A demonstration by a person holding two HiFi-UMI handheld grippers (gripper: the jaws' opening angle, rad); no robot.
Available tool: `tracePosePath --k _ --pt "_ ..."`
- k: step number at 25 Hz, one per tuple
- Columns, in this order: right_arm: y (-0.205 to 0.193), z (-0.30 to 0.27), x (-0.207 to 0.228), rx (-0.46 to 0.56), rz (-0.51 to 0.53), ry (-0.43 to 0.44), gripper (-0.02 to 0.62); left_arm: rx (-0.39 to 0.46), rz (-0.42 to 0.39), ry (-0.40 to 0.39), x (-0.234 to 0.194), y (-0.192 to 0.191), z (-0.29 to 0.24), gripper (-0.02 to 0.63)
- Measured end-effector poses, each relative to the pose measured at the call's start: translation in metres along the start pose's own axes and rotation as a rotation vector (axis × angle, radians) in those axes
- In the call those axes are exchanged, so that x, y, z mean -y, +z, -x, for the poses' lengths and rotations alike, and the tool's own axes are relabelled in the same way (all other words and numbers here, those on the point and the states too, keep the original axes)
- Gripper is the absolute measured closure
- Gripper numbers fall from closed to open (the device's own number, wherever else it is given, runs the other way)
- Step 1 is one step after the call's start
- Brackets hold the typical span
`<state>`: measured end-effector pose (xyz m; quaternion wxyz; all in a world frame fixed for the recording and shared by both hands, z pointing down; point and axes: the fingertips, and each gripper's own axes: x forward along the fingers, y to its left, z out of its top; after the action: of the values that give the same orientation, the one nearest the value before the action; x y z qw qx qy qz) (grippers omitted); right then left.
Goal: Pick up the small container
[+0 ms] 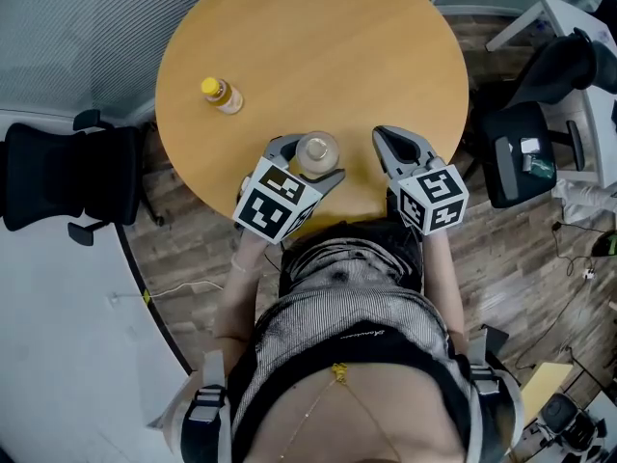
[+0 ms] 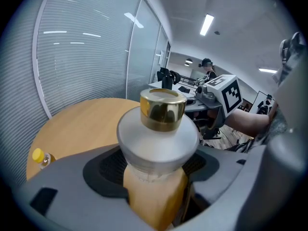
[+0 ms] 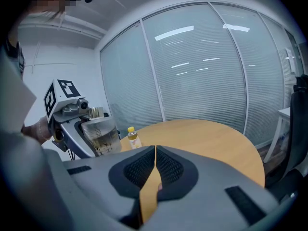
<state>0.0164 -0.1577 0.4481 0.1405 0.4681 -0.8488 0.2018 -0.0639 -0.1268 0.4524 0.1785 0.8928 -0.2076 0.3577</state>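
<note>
No writing can be read anywhere. A short line of pale script on the person's dark top [image 1: 362, 333] is too small and blurred to make out.

Gold-capped small container [image 1: 317, 149], upright between left tongs [image 1: 307, 160]

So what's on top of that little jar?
A gold cap tops the jar held by the left gripper; the opening beneath it is covered.
</note>
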Motion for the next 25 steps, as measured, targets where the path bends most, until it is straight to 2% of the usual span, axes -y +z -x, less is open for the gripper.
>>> tracePosePath --k 7,12,25 --pt "-0.002 0.000 -0.005 -0.001 0.002 0.013 0.572 0.027 0.007 0.000 0.000 0.006 0.011 0.259" --pt "-0.002 0.001 -0.005 0.000 -0.015 0.024 0.572 0.008 0.011 -0.012 0.005 0.006 0.011 0.259" --pt "-0.001 -0.003 -0.017 0.006 -0.033 0.068 0.572 0.030 0.042 -0.028 0.020 0.002 0.009 0.259"
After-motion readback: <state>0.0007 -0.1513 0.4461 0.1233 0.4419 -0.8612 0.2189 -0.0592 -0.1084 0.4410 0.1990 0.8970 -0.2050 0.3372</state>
